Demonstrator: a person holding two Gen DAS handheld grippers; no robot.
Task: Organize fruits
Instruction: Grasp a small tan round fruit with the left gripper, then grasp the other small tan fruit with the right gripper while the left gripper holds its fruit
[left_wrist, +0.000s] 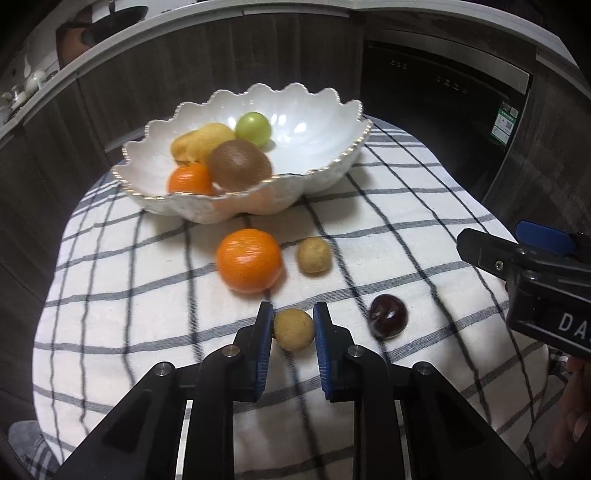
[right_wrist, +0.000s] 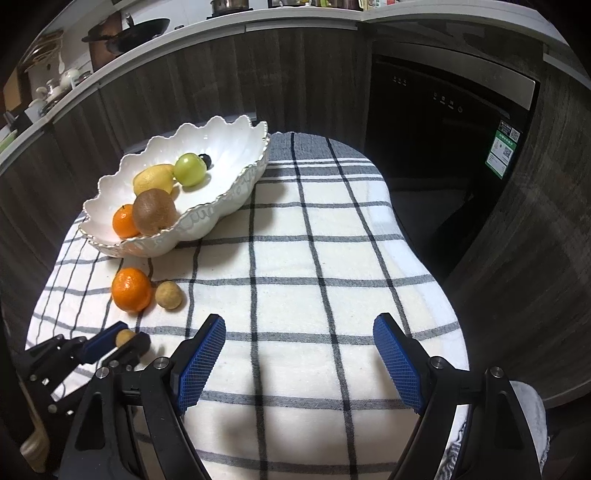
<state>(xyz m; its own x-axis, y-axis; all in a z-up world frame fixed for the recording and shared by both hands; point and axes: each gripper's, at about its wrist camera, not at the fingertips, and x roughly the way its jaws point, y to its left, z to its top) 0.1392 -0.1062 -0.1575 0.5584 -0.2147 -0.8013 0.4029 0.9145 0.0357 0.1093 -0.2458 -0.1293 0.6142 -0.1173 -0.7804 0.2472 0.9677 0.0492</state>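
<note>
Blue pads of the left gripper (left_wrist: 293, 328) clamp a tan fruit (left_wrist: 293, 329) on the cloth (left_wrist: 147, 314), nearer than the bowl (left_wrist: 258, 206), likely bound for it; the right gripper (right_wrist: 299, 358) waits wide and empty, right of the bowl

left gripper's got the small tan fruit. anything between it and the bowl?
Yes. The left gripper is shut on the small tan fruit; an orange and a second tan fruit sit on the cloth before the bowl. Lifting over should clear both.
</note>
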